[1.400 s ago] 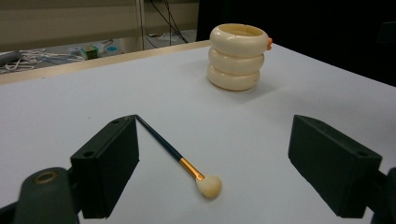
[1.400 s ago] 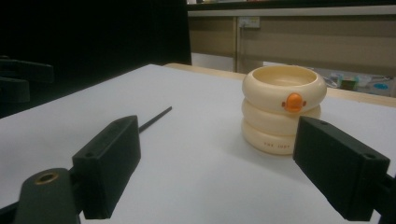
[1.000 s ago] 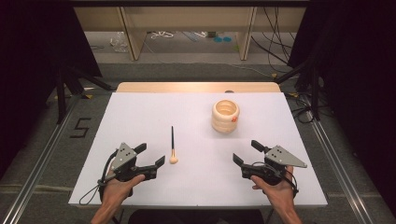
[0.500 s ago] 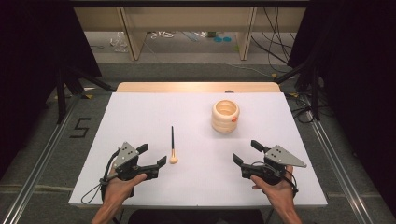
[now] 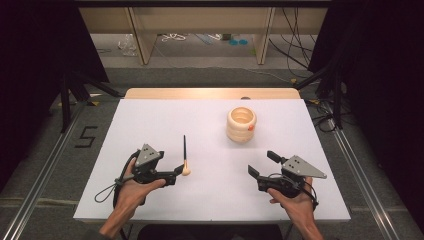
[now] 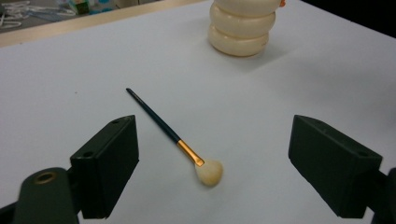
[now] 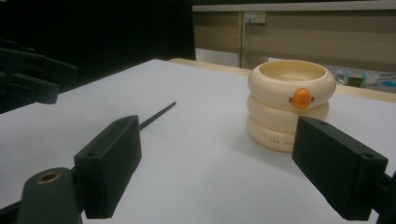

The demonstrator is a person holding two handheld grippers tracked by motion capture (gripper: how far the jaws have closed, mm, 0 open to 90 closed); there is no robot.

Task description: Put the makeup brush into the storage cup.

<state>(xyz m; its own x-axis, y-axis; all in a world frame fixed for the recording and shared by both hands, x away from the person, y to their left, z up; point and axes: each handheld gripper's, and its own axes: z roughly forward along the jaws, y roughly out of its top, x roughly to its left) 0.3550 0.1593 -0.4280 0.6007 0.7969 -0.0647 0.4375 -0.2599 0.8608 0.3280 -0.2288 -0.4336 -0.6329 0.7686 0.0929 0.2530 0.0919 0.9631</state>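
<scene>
A thin makeup brush (image 5: 184, 156) with a dark handle, gold ferrule and pale bristle tip lies flat on the white table (image 5: 150, 120); in the left gripper view the brush (image 6: 177, 139) lies between and just beyond the jaws. My left gripper (image 5: 179, 169) is open, its tips right beside the bristle end, nothing held. A cream ringed cup (image 5: 241, 124) with an orange button stands upright at the centre right, and it is the cup (image 7: 290, 103) ahead in the right gripper view. My right gripper (image 5: 261, 164) is open and empty, well short of the cup.
A wooden strip (image 5: 210, 93) borders the table's far edge. Beyond it stand a shelf frame (image 5: 200, 30) and cables on the floor. Metal rails (image 5: 40, 175) run along both sides. The left gripper's cable (image 5: 107, 191) loops on the table near the front edge.
My left gripper has slid right and slightly forward, bringing its tips up to the brush's bristle end. The right gripper, brush and cup have stayed put.
</scene>
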